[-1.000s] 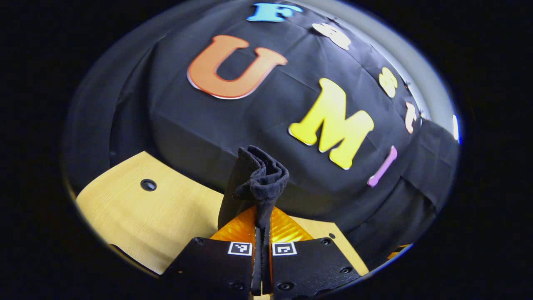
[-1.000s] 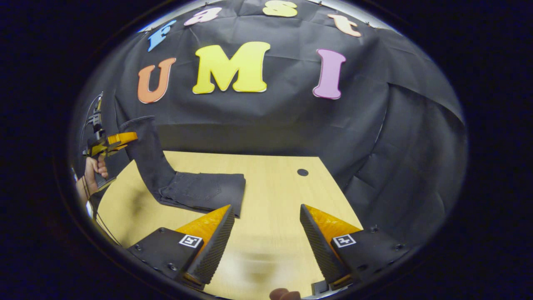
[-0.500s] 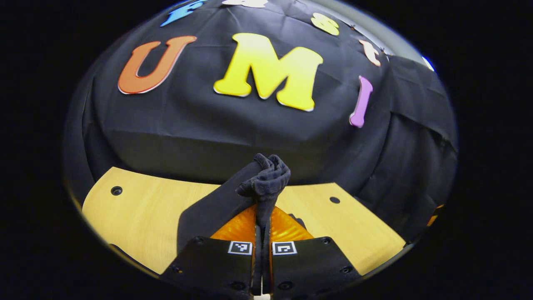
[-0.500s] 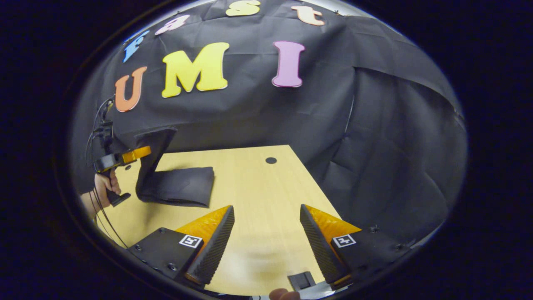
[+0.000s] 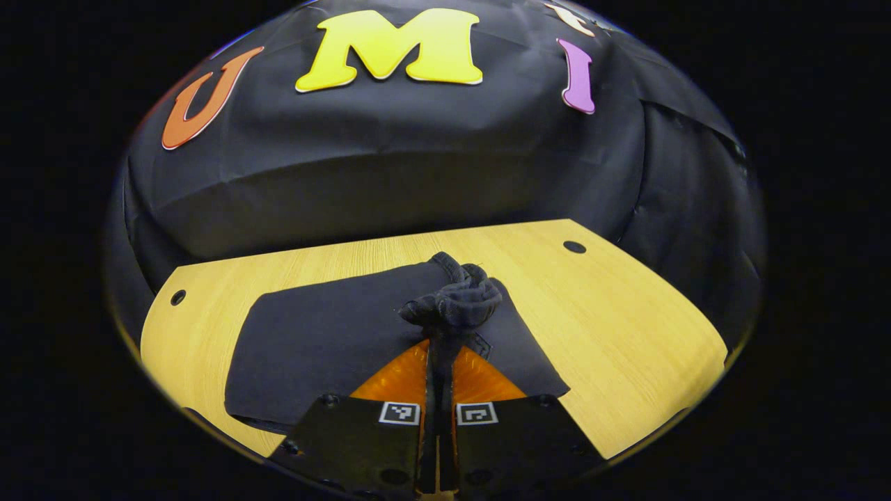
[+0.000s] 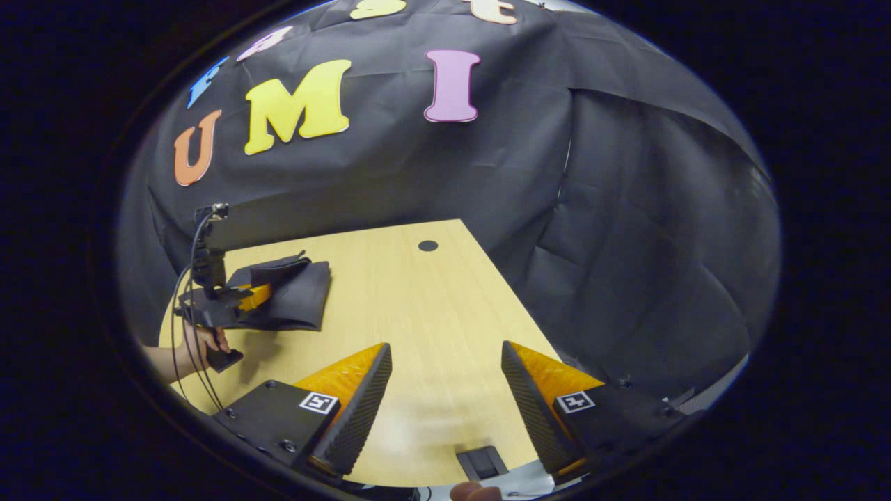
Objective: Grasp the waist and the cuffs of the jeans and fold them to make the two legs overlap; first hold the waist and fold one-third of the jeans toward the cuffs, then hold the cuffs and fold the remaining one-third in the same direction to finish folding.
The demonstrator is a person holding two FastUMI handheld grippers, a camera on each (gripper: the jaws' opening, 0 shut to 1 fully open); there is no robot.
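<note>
Left tongs (image 5: 440,362) pinching a bunched cuff (image 5: 456,303) of the dark jeans (image 5: 327,341), holding it just above the folded stack lying on the left part of the wooden tabletop (image 5: 612,327); right tongs (image 6: 445,396) hanging spread wide over bare wood, well apart from the jeans (image 6: 296,292); hand (image 6: 198,342) gripping the left tongs' handle.

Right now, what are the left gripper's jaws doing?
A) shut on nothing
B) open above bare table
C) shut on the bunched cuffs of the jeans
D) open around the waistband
C: the left gripper has both jaws pressed together on the jeans' bunched cuffs.
</note>
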